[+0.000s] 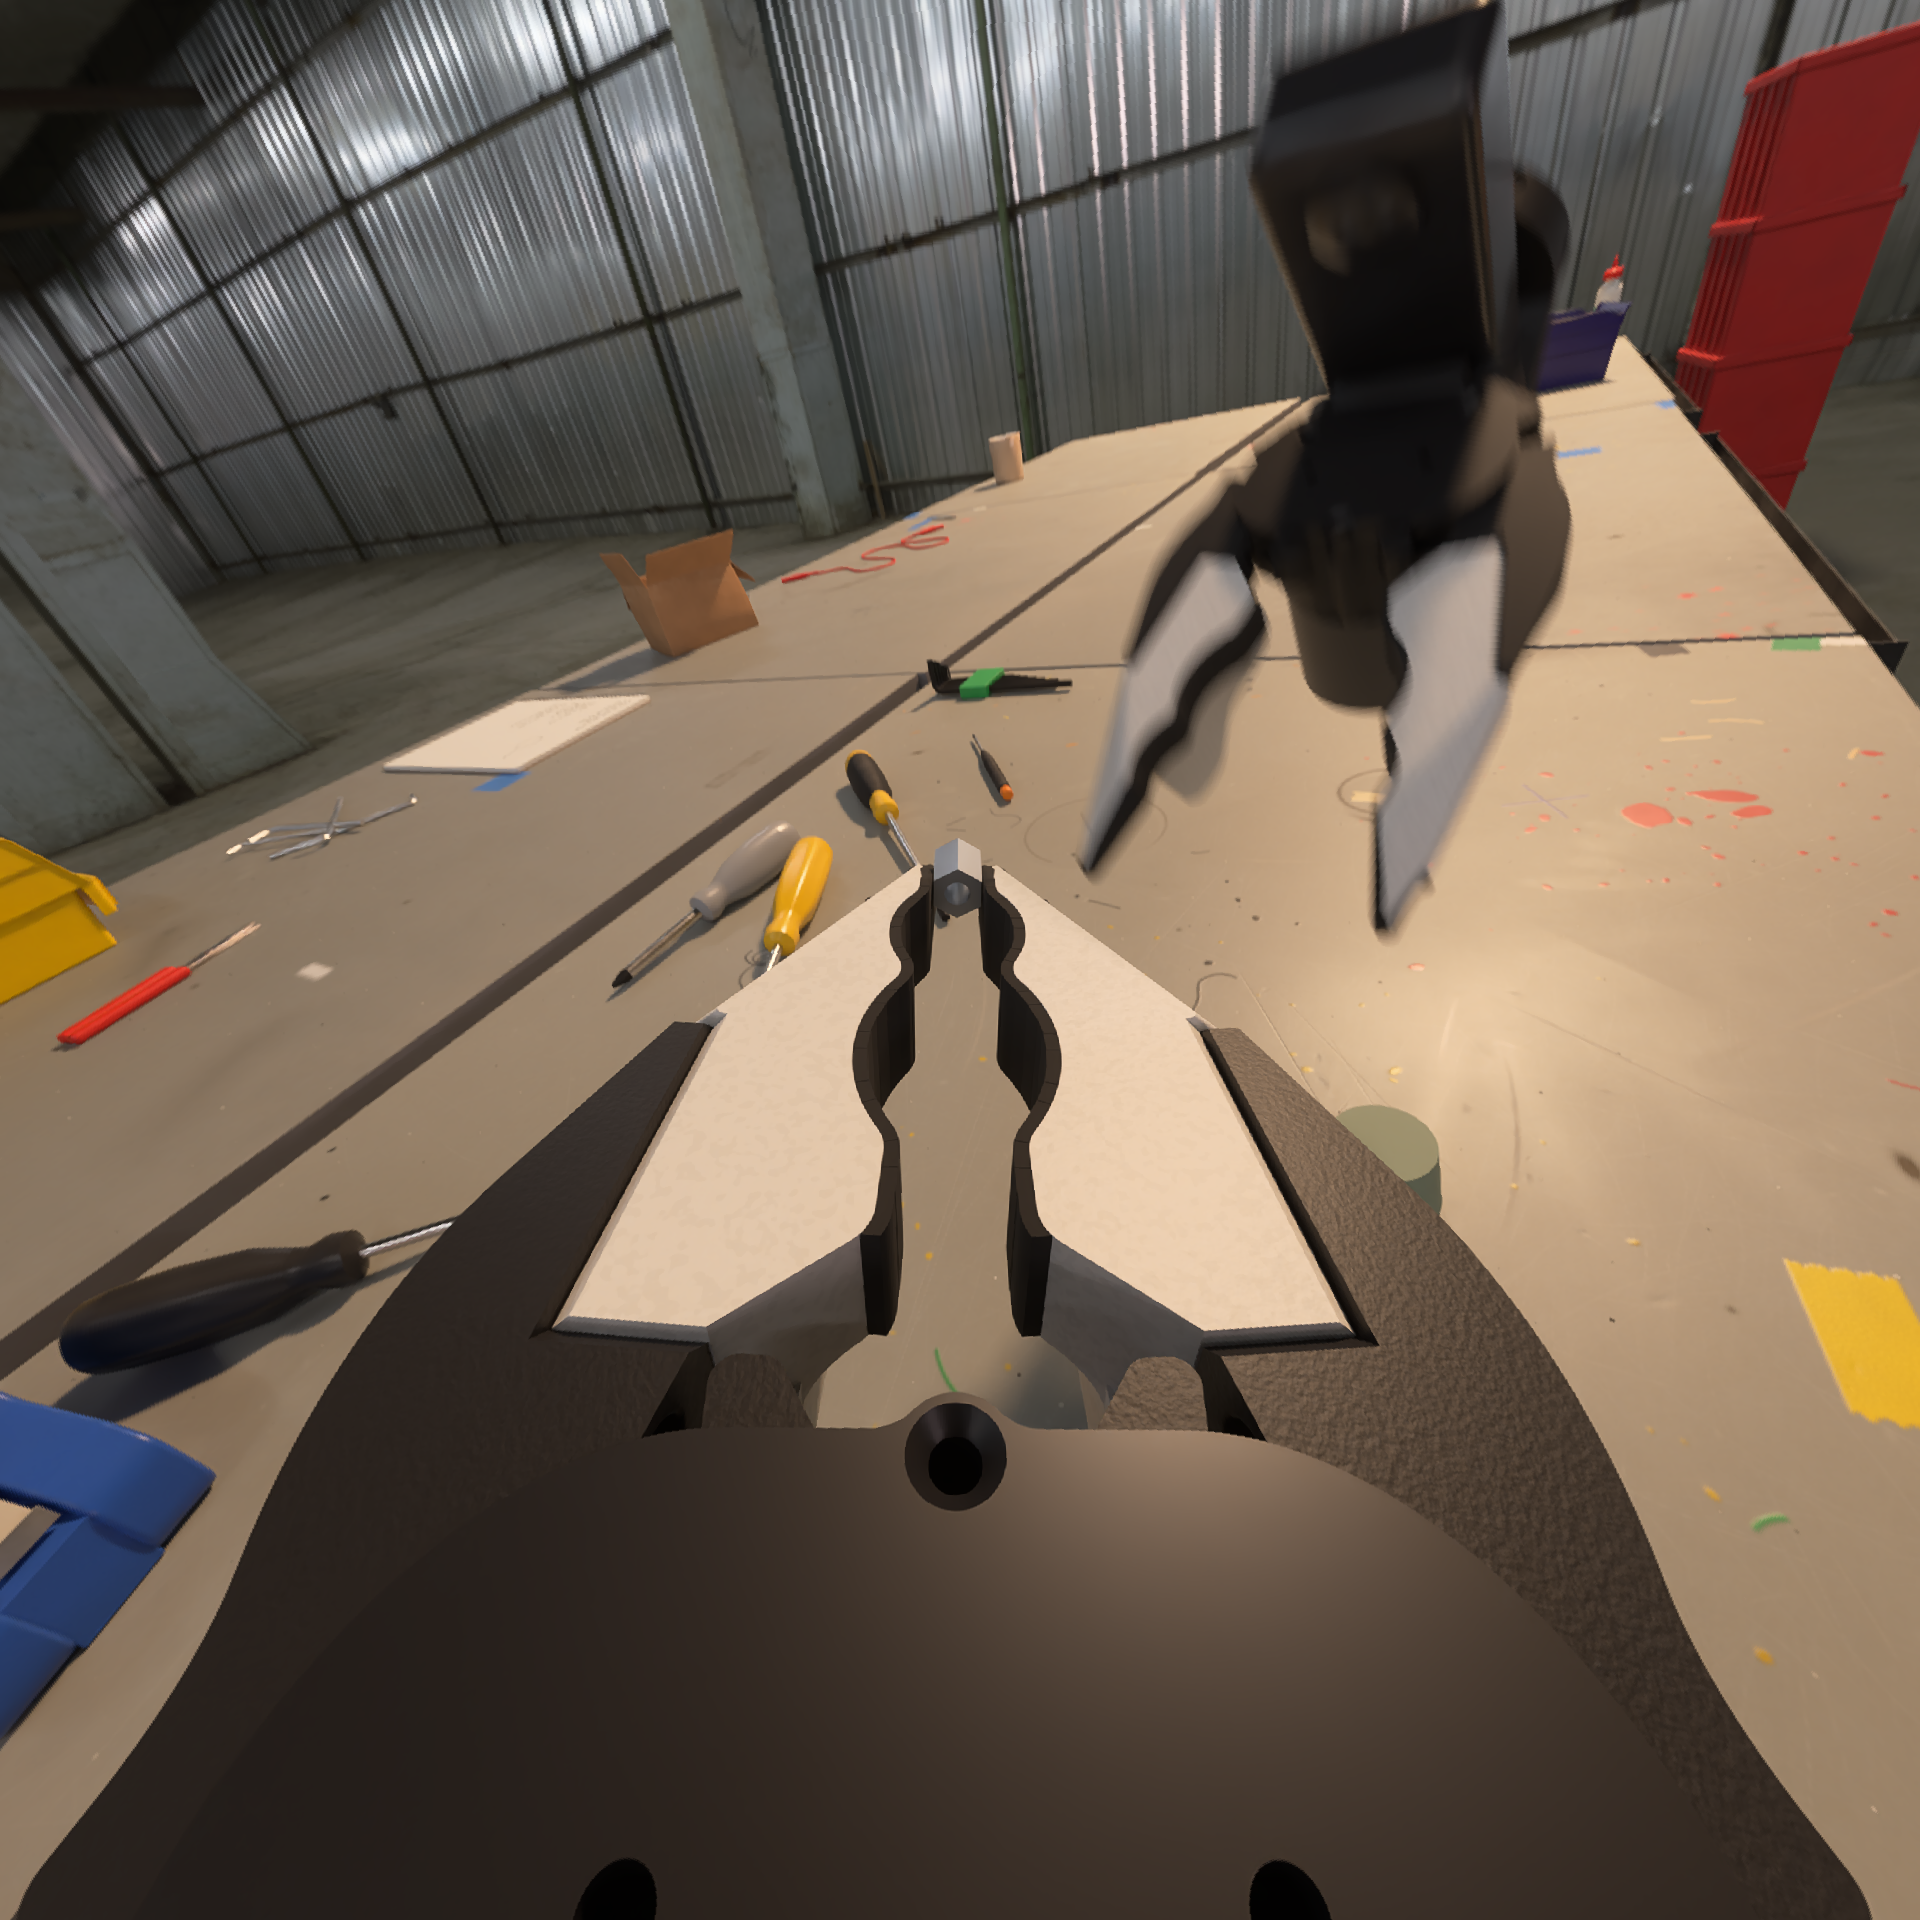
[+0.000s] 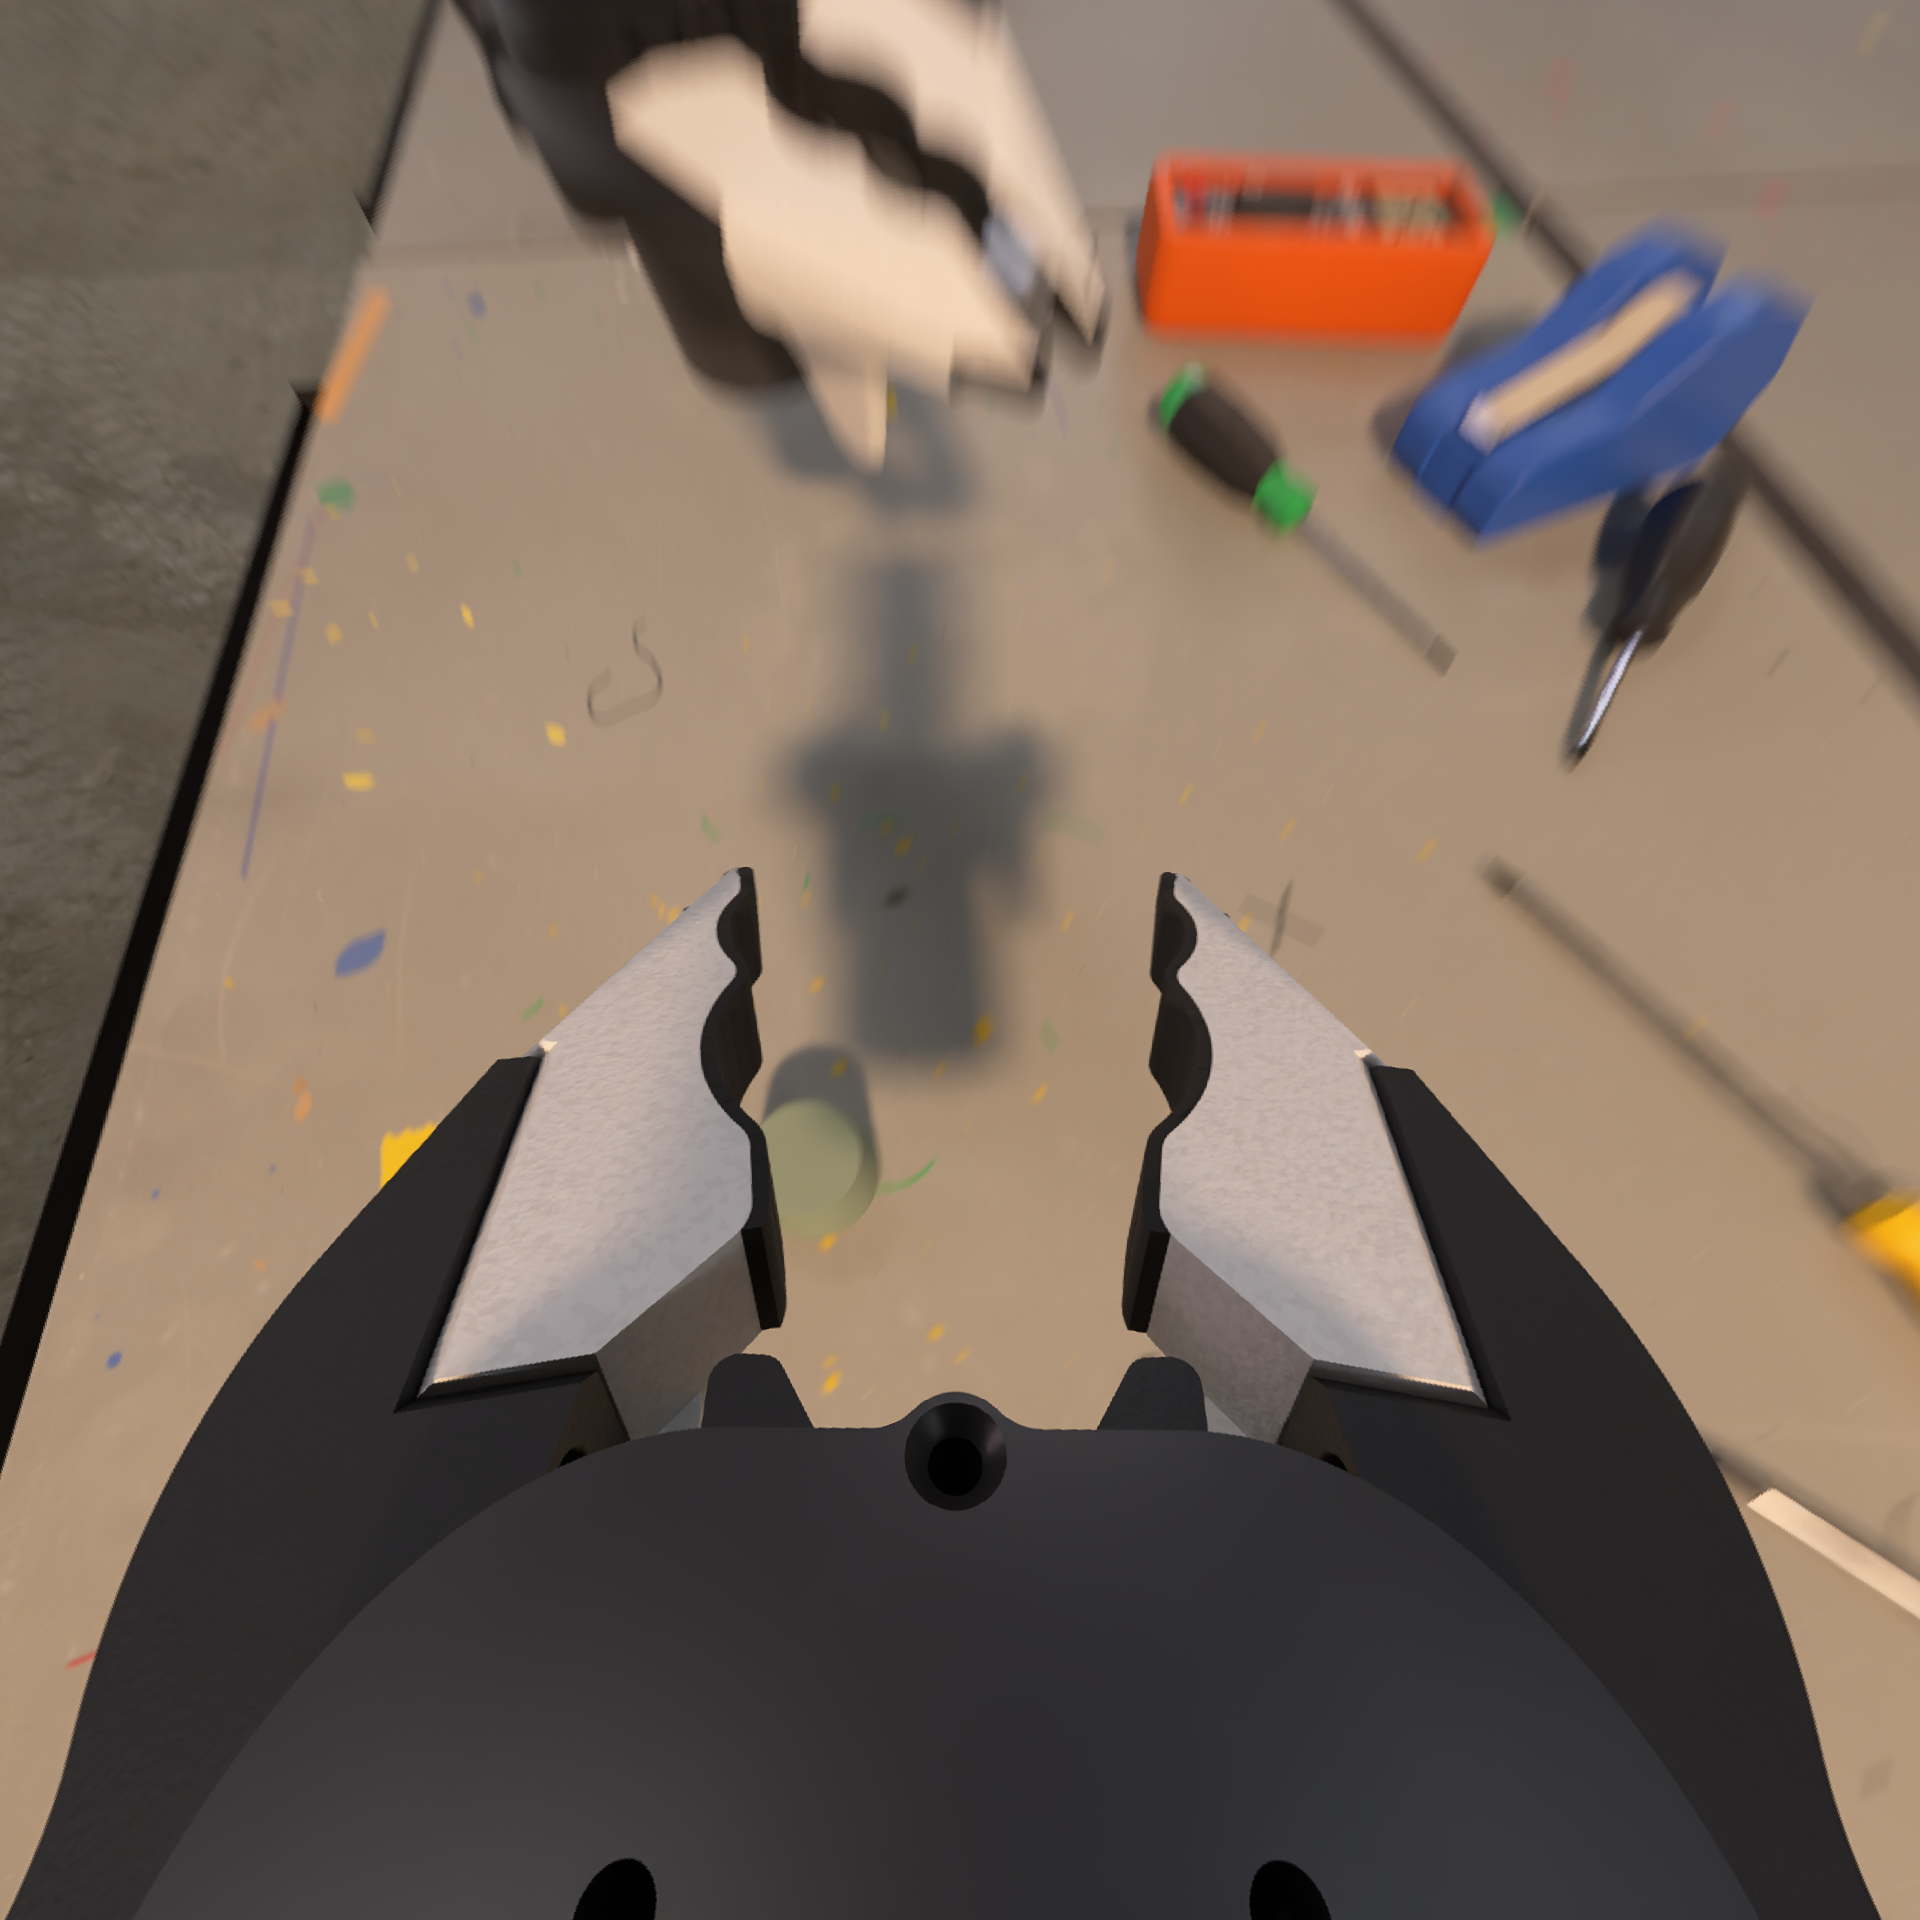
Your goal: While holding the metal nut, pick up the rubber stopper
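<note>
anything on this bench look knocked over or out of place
The cardboard box lies tipped, flaps open. Screwdrivers and nails lie scattered loose, and paint flecks spatter the bench. The rubber stopper lies on its side.

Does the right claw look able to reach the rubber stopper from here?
Probably yes: the right claw is open and empty above the table, and the rubber stopper stands uncovered beside its left finger, with nothing between.

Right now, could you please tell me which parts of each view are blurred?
Left wrist view: the right gripper is smeared, while the metal nut is sharp. Right wrist view: the left gripper and the rubber stopper look soft.
</note>
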`<state>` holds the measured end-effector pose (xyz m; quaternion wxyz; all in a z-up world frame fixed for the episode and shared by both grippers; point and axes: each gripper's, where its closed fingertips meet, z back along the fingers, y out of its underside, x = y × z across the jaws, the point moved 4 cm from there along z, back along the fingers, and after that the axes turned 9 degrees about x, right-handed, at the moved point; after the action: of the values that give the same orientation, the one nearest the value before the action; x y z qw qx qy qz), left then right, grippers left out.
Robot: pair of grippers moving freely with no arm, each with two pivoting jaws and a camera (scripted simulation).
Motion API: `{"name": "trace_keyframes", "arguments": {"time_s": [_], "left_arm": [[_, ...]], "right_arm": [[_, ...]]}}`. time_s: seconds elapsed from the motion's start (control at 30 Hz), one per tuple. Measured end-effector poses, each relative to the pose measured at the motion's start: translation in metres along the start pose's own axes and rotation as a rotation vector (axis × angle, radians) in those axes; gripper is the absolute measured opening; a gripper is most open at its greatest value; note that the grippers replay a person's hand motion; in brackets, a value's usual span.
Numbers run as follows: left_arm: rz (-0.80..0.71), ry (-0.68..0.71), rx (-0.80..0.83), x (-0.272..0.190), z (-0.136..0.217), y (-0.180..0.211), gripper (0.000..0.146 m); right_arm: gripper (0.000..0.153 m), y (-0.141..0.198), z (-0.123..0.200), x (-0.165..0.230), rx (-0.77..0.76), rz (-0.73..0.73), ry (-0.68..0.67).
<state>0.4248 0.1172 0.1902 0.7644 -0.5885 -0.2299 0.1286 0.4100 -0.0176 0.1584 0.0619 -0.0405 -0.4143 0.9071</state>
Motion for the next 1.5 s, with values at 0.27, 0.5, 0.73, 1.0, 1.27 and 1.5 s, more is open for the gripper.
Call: {"name": "trace_keyframes", "arguments": {"time_s": [0.27, 0.5, 0.73, 1.0, 1.27, 1.5], "left_arm": [[-0.001, -0.004, -0.053, 0.001, 0.006, -0.007, 0.008], [0.005, -0.005, -0.071, 0.003, 0.009, -0.008, 0.008], [0.005, -0.007, -0.049, 0.003, 0.007, -0.006, 0.008], [0.011, -0.021, -0.015, 0.006, 0.006, -0.001, 0.008], [0.015, -0.047, 0.002, 0.011, 0.012, 0.003, 0.008], [0.039, -0.124, 0.008, 0.022, 0.028, 0.008, 0.008]], "right_arm": [[0.083, 0.089, -0.041, 0.040, 0.061, -0.193, 0.026], [0.073, 0.107, -0.051, 0.042, 0.111, -0.189, 0.034], [0.069, 0.107, -0.056, 0.047, 0.128, -0.182, 0.037], [0.061, 0.108, -0.058, 0.045, 0.145, -0.184, 0.110], [0.052, 0.106, -0.061, 0.049, 0.148, -0.175, 0.111], [0.046, 0.105, -0.061, 0.050, 0.147, -0.186, 0.121]]}}
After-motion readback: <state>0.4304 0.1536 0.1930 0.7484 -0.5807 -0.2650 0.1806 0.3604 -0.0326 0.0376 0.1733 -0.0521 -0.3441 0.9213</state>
